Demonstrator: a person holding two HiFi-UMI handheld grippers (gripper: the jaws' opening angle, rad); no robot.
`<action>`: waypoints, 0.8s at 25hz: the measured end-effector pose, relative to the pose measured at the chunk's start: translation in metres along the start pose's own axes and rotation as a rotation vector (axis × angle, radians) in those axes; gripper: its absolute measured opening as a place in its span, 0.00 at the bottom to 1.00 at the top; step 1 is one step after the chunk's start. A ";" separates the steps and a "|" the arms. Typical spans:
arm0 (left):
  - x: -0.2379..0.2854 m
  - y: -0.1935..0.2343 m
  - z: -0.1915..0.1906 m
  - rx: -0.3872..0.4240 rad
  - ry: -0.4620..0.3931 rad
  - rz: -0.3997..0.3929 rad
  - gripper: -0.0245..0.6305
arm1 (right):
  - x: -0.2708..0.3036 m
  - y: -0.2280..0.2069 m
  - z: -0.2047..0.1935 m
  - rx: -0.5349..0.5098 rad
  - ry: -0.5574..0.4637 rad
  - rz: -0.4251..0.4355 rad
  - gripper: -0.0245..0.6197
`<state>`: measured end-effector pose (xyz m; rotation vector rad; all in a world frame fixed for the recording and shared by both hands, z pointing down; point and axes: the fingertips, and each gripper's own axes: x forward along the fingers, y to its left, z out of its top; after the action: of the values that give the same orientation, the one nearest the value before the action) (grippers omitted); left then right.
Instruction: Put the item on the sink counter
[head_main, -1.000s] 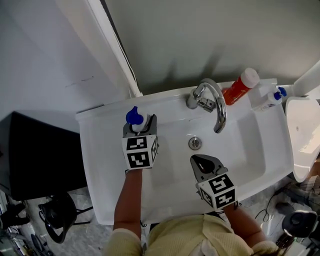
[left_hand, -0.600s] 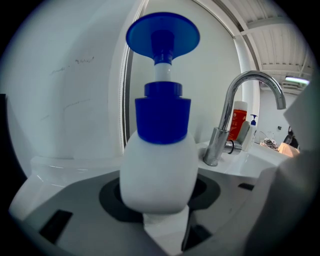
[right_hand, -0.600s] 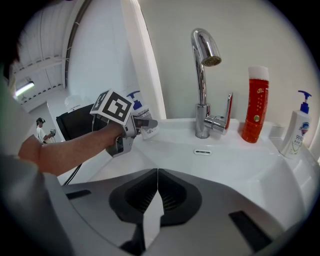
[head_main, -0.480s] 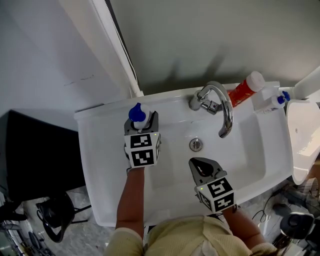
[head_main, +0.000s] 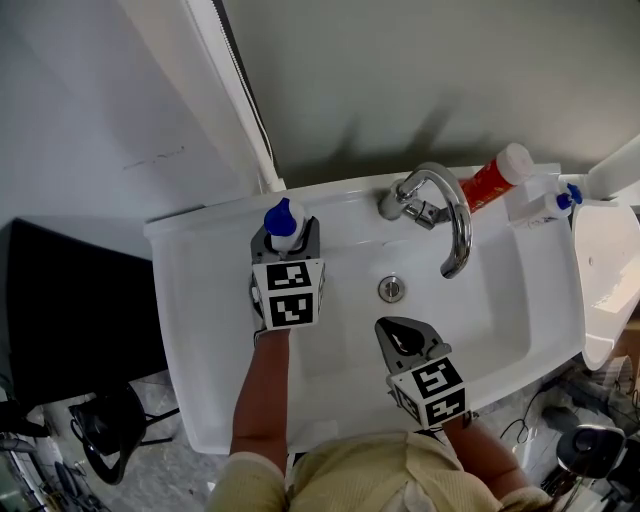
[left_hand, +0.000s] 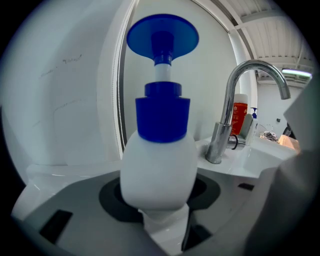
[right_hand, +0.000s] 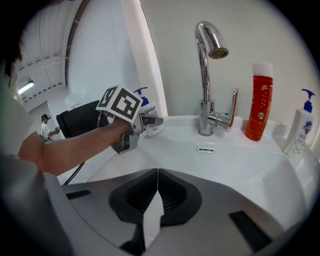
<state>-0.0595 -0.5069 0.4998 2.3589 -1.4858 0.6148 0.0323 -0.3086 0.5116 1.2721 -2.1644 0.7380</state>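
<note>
Sink counter (head_main: 190, 300), white, fills the middle of the head view, with the basin (head_main: 480, 310) sunk into it and the drain (head_main: 391, 289) in the basin floor.

The left gripper (head_main: 287, 238) is clamped on the pump bottle (head_main: 283, 218). In the left gripper view, both jaws press the white body of the bottle (left_hand: 159, 165) from either side. The blue pump head stands upright above them.

The bottle is at the back left of the counter, left of the faucet (head_main: 445, 220) and near the wall. Whether its base touches the counter surface cannot be told.

The right gripper (head_main: 402, 338) is over the front part of the basin, well apart from the bottle. In the right gripper view, its jaws are closed against each other with nothing between them.

A red bottle (head_main: 495, 178) stands upright on the back of the counter, just right of the faucet. A small white dispenser (head_main: 545, 203) with a blue pump stands further right on the same back ledge. Neither gripper touches them.
</note>
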 end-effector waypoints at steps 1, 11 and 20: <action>0.001 -0.001 0.000 0.008 0.002 -0.001 0.39 | 0.000 0.000 0.000 0.000 0.001 0.000 0.08; 0.004 -0.001 0.000 0.032 -0.015 -0.007 0.40 | 0.001 0.000 0.000 0.001 0.006 -0.001 0.08; 0.001 0.001 0.005 0.072 -0.058 0.013 0.44 | -0.002 0.002 -0.001 0.000 0.002 -0.003 0.08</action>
<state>-0.0587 -0.5105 0.4962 2.4433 -1.5290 0.6181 0.0317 -0.3062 0.5110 1.2740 -2.1606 0.7370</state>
